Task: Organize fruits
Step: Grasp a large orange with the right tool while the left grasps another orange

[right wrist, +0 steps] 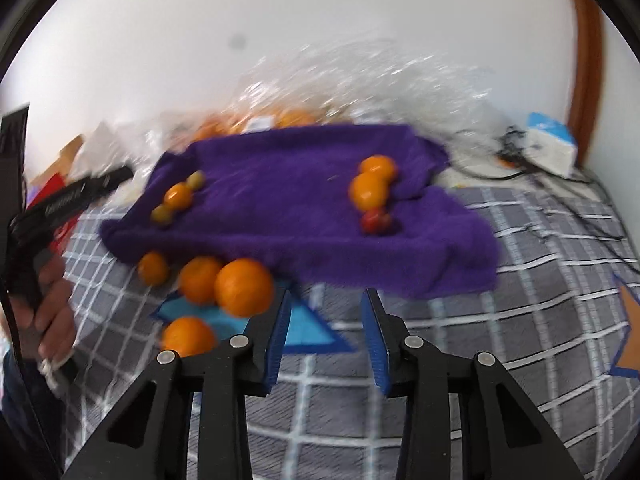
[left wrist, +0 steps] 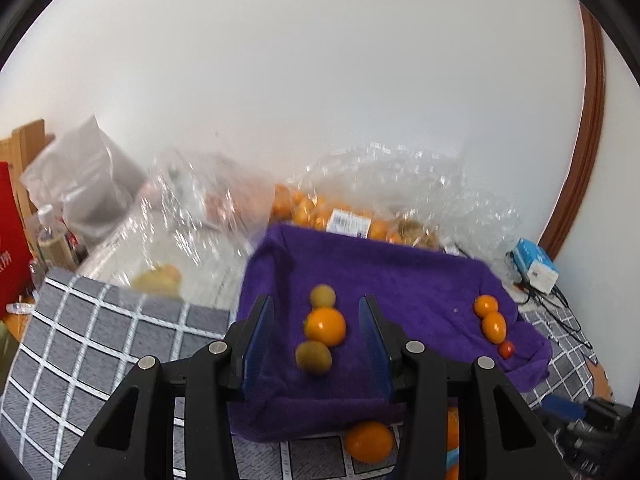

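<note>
Both grippers' fingers are standing apart, gripping nothing: left gripper point(left wrist: 316, 336) is hovering over the purple towel's point(left wrist: 400, 280) left-edge fruit row point(left wrist: 322, 326), right gripper point(right wrist: 326, 334) over checkered cloth point(right wrist: 500, 320).

We see the left gripper point(left wrist: 316, 344) from its own wrist view, pitched downward, its two blue-padded fingers point(left wrist: 258, 344) standing apart with nothing pressed between the pads. In the right wrist view the same tool appears far to the left of the right tongs as a dark, elongated body, held by the person's left hand point(right wrist: 50, 312), whose fingers wrap its grip. The right gripper point(right wrist: 326, 332) likewise tilts downward; its blue pads point(right wrist: 280, 336) stand apart and grasp nothing. Motion blur softens this view. We cannot see the right hand itself in either view.
</note>
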### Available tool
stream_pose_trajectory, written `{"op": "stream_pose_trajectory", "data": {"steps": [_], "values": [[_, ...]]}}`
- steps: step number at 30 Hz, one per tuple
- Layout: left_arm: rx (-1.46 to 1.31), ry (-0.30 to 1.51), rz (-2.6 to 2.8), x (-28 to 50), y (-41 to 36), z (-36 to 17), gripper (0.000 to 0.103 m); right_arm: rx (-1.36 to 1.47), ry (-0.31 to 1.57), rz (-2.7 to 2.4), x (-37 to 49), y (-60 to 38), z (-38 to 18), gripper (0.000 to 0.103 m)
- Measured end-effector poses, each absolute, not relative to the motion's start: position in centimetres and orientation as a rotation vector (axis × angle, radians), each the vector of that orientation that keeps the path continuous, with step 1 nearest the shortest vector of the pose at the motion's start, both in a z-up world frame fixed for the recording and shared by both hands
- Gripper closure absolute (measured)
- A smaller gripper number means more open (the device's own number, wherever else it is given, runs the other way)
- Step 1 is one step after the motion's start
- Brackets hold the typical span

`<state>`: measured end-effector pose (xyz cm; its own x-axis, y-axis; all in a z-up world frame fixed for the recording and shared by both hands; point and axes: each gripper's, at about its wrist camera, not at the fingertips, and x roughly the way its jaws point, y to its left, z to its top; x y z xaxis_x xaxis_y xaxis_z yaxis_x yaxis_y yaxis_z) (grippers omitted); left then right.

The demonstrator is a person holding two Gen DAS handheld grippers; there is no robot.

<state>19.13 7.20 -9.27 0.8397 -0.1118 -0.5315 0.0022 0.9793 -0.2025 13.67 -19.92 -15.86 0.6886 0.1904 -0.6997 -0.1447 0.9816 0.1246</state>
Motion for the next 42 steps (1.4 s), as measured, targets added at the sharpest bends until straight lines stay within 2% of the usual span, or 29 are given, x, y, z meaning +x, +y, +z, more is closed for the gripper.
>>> {"op": "stream_pose_trajectory", "data": {"steps": [3, 6, 13, 20, 26, 30, 42], "values": [[-0.200, 0.627, -0.080, 18.1, 7.6, -8.7, 0.061, 0.024, 0.795, 0.231, 13.6, -18.3, -15.5, 0.064], [-0.142, 0.639, -0.062, 15.8, 8.1, -8.9, 0.061, -0.015, 0.764, 0.274, 13.6, -16.9, -15.6, 0.056], [-0.184, 0.736, -0.071, 13.2, 10.5, -12.6, 0.061, 0.023, 0.865, 0.341, 16.2, -15.8, -17.8, 0.056], [-0.202, 0.851, -0.102, 13.6, 10.6, -15.3, 0.061, 0.090, 0.908, 0.399, 17.9, -15.9, -18.6, 0.066], [-0.180, 0.863, -0.091, 13.4, 10.3, -15.7, 0.056, 0.045, 0.825, 0.313, 15.6, -18.1, -16.9, 0.066], [-0.156, 0.872, -0.085, 13.5, 9.9, -15.8, 0.054, -0.078, 0.756, 0.145, 13.4, -20.3, -16.3, 0.066], [-0.159, 0.860, -0.120, 13.4, 9.8, -15.5, 0.052, -0.028, 0.793, 0.086, 12.7, -23.1, -18.8, 0.066]]}}
